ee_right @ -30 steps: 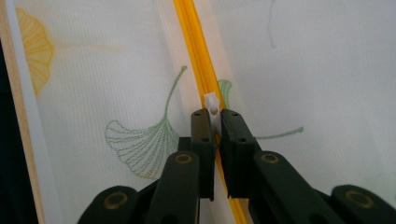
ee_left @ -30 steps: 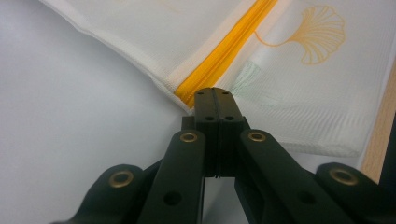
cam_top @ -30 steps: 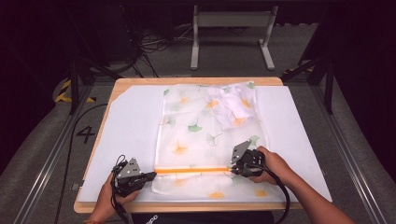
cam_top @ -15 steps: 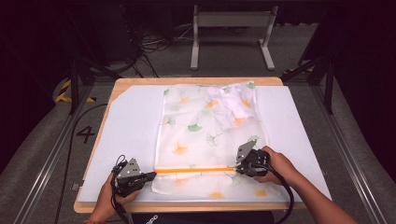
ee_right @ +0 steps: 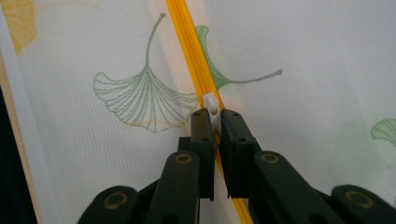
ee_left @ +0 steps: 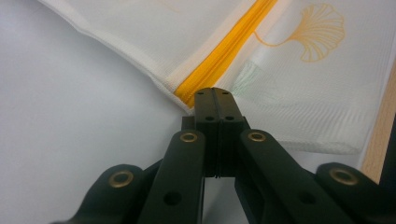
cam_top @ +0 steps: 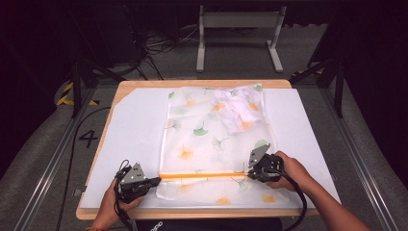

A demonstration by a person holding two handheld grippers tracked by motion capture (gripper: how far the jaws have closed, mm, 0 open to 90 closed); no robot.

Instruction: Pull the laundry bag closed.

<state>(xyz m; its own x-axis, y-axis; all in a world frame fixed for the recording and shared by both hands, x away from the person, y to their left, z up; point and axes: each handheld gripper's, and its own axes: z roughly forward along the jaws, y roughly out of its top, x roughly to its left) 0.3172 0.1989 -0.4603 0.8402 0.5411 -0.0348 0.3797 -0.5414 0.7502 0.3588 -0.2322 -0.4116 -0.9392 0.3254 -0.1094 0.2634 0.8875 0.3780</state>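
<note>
A sheer white mesh bag (cam_top: pixel 214 139) printed with ginkgo leaves lies flat on the white sheet (cam_top: pixel 134 130); its orange zipper (cam_top: pixel 202 176) crosses near the sheet's near edge.

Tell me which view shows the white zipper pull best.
The right gripper view: the white zipper pull sits close up, pinched between the right gripper's jaws on the orange zipper. The high view hides it under that gripper; the left gripper view shows the zipper's end, no pull.
</note>
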